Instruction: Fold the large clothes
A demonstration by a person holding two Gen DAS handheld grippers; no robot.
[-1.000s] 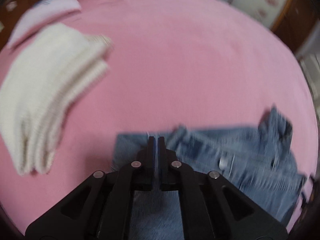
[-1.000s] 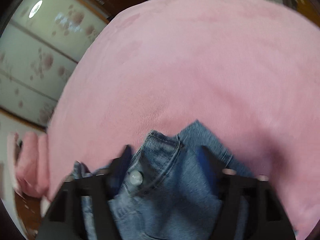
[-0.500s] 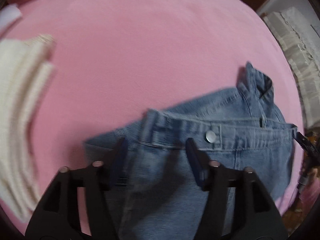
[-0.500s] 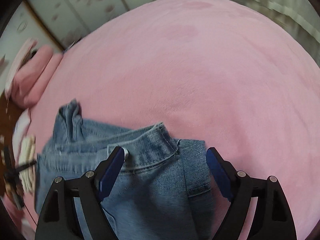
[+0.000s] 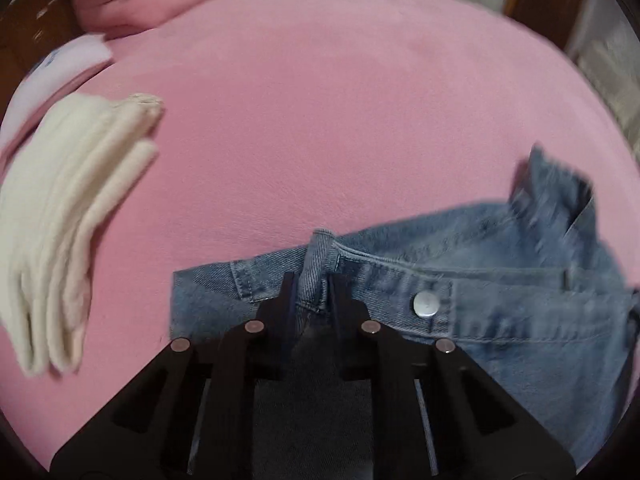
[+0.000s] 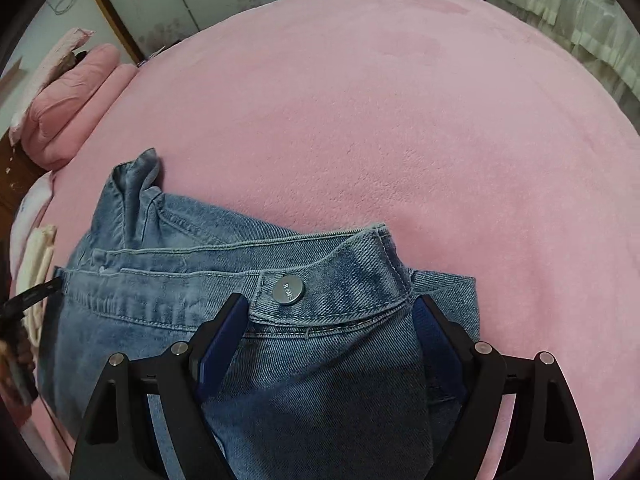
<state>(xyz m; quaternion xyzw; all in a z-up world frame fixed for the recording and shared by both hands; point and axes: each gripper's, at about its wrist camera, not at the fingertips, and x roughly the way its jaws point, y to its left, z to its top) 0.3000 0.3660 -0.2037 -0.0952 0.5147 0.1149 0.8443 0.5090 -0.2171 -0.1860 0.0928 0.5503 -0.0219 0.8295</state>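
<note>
Jeans (image 5: pixel 500 280) lay on the pink blanket (image 5: pixel 340 100), their waistband running roughly crosswise to both grippers, from one set of jaws to the other. At the left gripper (image 5: pixel 314 288) the jaws were closing, nearly together, with a raised pinch of waistband denim, what looked like a belt loop, standing between the dark fingers; the metal button (image 5: pixel 426 304) sat just to the right of them. At the right gripper (image 6: pixel 326 316) the jaws stood wide, blue pads straddling the buttoned waistband tab without pressing on it, the button (image 6: pixel 288 289) just ahead between them and the denim passing under and back toward the camera. Each hand was thus at its own end of the waistband, the left nearer to a real hold. A folded cream garment (image 5: pixel 68 216) rested well off to the left, apart from the denim.
</note>
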